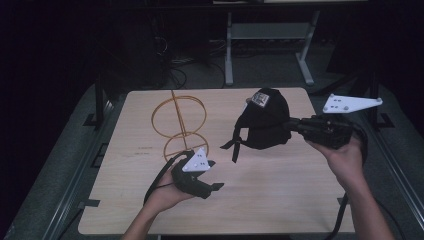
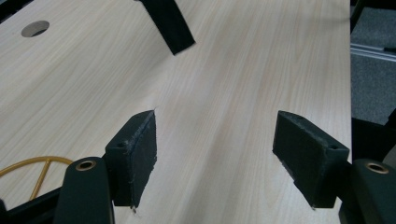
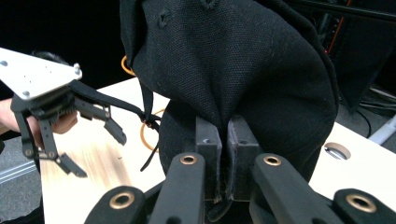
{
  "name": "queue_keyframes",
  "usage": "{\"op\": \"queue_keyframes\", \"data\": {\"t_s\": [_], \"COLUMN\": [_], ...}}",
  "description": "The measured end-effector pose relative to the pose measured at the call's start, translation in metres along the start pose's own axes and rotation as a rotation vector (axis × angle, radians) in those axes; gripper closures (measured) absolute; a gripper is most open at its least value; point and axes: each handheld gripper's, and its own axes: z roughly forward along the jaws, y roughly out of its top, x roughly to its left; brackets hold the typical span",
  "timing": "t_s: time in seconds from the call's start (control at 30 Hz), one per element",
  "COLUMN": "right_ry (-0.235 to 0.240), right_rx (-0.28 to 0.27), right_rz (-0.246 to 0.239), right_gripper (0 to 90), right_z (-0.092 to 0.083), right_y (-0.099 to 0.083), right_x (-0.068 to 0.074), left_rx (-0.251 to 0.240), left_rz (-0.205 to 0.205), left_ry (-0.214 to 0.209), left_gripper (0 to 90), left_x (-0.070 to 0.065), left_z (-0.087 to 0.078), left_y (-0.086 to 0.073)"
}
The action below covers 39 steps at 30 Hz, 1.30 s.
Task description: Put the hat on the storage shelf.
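A black cap [image 1: 262,120] hangs above the right half of the wooden table [image 1: 270,195], with my right gripper [image 1: 288,126] shut on a fold of its fabric. In the right gripper view the cap [image 3: 233,70] bulges over the closed pads [image 3: 208,140]. A black strap [image 1: 235,145] dangles from the cap toward the table; its end [image 2: 170,25] shows in the left gripper view. My left gripper [image 1: 216,174] hovers low over the table's front middle, jaws open and empty [image 2: 215,158]. It stands just in front of a gold wire stand [image 1: 180,125].
The gold wire stand's base ring [image 2: 32,168] lies close to my left gripper's left jaw. The tabletop has a round hole [image 2: 35,28] in it. A grey metal frame [image 1: 229,50] and cables stand on the floor beyond the far edge.
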Motion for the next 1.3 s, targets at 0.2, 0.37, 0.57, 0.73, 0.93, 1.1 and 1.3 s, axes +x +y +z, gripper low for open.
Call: {"op": "queue_keyframes", "data": {"t_s": [0.2,0.37,0.57,0.73,0.93,1.1,1.3], "right_ry": [0.025,0.045,0.073,0.105,0.135,0.163,0.181], "right_rx": [0.001,0.002,0.015,0.041,0.073,0.097,0.147], "right_rz": [-0.025,-0.048,-0.064,-0.093,-0.128,-0.155,-0.2], "right_gripper": [85.3,85.3,85.3,85.3,85.3,85.3,85.2], "right_z": [0.014,0.028,0.041,0.056,0.073,0.089,0.114], "right_y": [0.023,0.045,0.062,0.082,0.105,0.124,0.146], "right_x": [0.002,0.004,0.007,0.012,0.02,0.026,0.033], "left_rx": [0.003,0.016,0.045,0.032,0.039,0.047,0.052], "left_rz": [0.002,0.016,0.024,0.028,0.034,0.045,0.052], "left_ry": [-0.007,-0.016,-0.024,-0.023,-0.034,-0.042,-0.042], "left_gripper": [28.9,28.4,27.8,27.6,27.2,27.2,27.0], "left_x": [-0.003,-0.006,-0.01,-0.008,-0.009,-0.01,-0.01], "left_z": [0.002,0.007,0.013,0.013,0.016,0.018,0.019], "left_y": [-0.002,-0.003,-0.005,-0.005,-0.005,-0.005,-0.005]}}
